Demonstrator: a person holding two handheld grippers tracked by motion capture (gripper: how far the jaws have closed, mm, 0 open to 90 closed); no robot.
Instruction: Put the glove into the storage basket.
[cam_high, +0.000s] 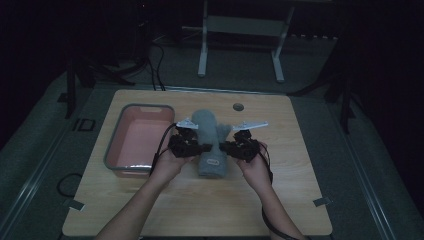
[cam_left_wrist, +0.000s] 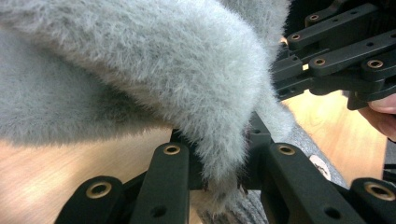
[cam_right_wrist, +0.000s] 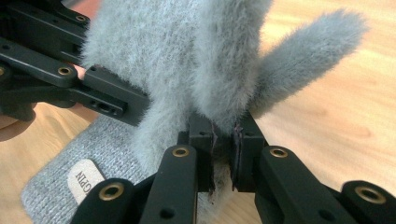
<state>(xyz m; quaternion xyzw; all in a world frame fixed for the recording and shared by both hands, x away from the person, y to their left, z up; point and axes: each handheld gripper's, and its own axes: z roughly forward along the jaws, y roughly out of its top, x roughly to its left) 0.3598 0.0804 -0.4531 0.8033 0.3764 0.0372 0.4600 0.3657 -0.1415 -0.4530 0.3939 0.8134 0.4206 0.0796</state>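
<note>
Two grippers, and you've got both pinched onto the same fuzzy grey mitten (cam_high: 209, 142) in the middle of the wooden table (cam_high: 280, 200). Your left gripper (cam_high: 202, 148) has its jaws clamped on the mitten's left edge, and your right gripper (cam_high: 226, 146) is squeezed on the right edge, just below the thumb. The knit cuff with its small label (cam_right_wrist: 84, 179) points toward you. Further left sits a pink-lined grey bin (cam_high: 137, 140).
</note>
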